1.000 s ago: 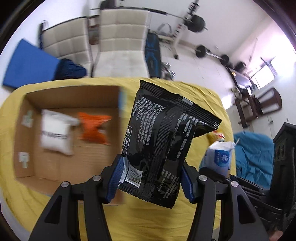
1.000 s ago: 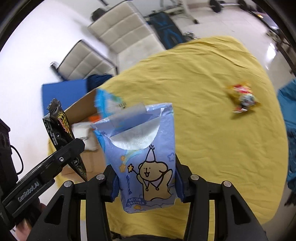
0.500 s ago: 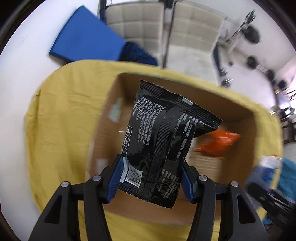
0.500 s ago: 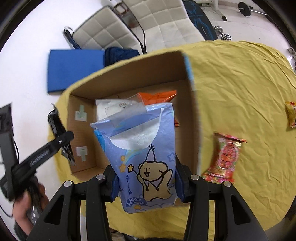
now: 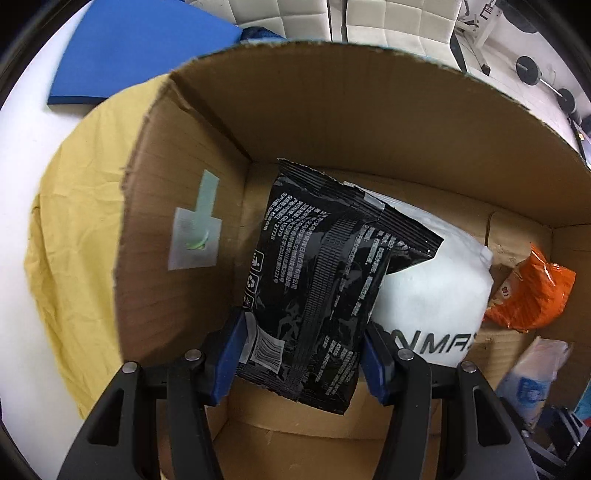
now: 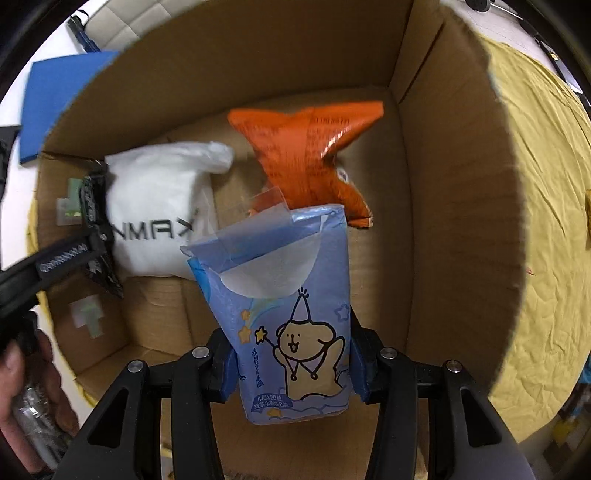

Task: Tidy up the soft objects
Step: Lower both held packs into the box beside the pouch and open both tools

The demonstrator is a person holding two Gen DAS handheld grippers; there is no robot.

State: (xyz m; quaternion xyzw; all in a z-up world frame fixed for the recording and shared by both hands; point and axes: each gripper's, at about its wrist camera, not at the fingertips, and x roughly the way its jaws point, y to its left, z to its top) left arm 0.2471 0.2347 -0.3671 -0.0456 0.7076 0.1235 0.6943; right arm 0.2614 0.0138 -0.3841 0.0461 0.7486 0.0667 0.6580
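My left gripper (image 5: 301,354) is shut on a black snack bag (image 5: 325,280) and holds it inside the cardboard box (image 5: 332,110), near its left wall. My right gripper (image 6: 293,369) is shut on a blue tissue pack (image 6: 288,314) with a bear drawing, held inside the same box (image 6: 454,221). A white pouch (image 6: 159,206) and an orange snack bag (image 6: 306,155) lie on the box floor; both also show in the left wrist view, the pouch (image 5: 436,288) behind the black bag and the orange bag (image 5: 532,291) at the right. The left gripper with the black bag (image 6: 96,236) shows at the left of the right wrist view.
The box stands on a table with a yellow cloth (image 6: 546,221). A blue mat (image 5: 140,48) and white chairs (image 5: 388,18) are beyond the table. The tissue pack (image 5: 532,376) shows at the lower right in the left wrist view.
Both grippers have moved from above the table down into the box, each keeping hold of its pack. The box walls now fill both views.
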